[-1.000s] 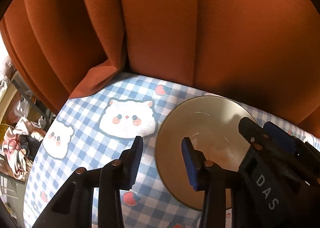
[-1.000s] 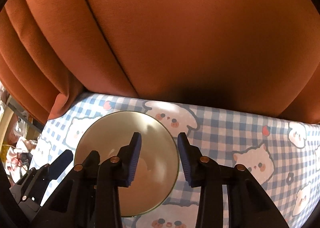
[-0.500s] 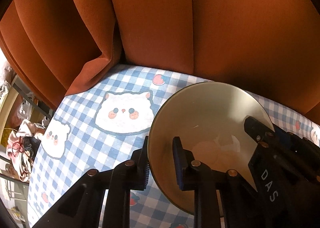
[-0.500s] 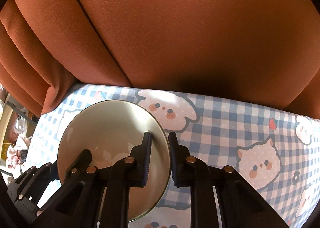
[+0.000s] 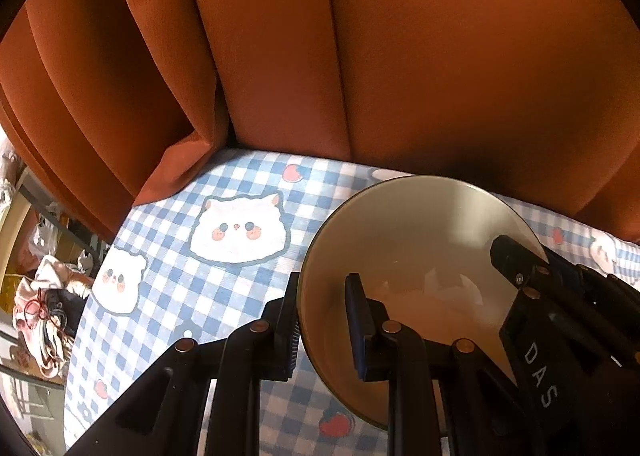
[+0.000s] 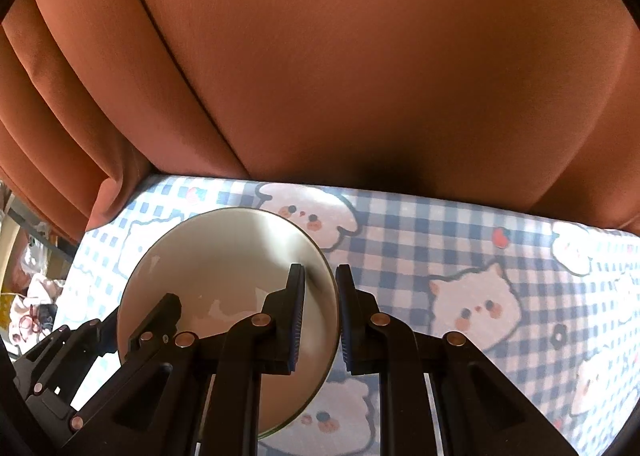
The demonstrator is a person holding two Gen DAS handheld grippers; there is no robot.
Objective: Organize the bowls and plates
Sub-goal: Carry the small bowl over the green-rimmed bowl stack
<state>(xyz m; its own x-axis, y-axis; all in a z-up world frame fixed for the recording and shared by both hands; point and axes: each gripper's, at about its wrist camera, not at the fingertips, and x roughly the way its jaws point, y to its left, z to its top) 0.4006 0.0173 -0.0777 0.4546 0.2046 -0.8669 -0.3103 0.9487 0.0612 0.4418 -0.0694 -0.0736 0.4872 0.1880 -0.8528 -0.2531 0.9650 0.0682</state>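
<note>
Both tongs [image 5: 324, 316] [image 6: 320, 312] pinch the bowl [image 5: 420, 240] rim

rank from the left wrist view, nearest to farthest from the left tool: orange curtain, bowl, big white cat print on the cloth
1. Bowl: its rim sits between the left tool's fingers, to the right.
2. Big white cat print: on the checked cloth, ahead and to the left.
3. Orange curtain: hanging at the table's far edge.

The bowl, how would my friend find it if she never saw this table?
Find the blue-checked tablecloth with cartoon animal faces, below the orange curtain. The bowl sits there, pinched on opposite rims by the left gripper and right gripper. It's the only dish: round, plain cream, glossy.
</note>
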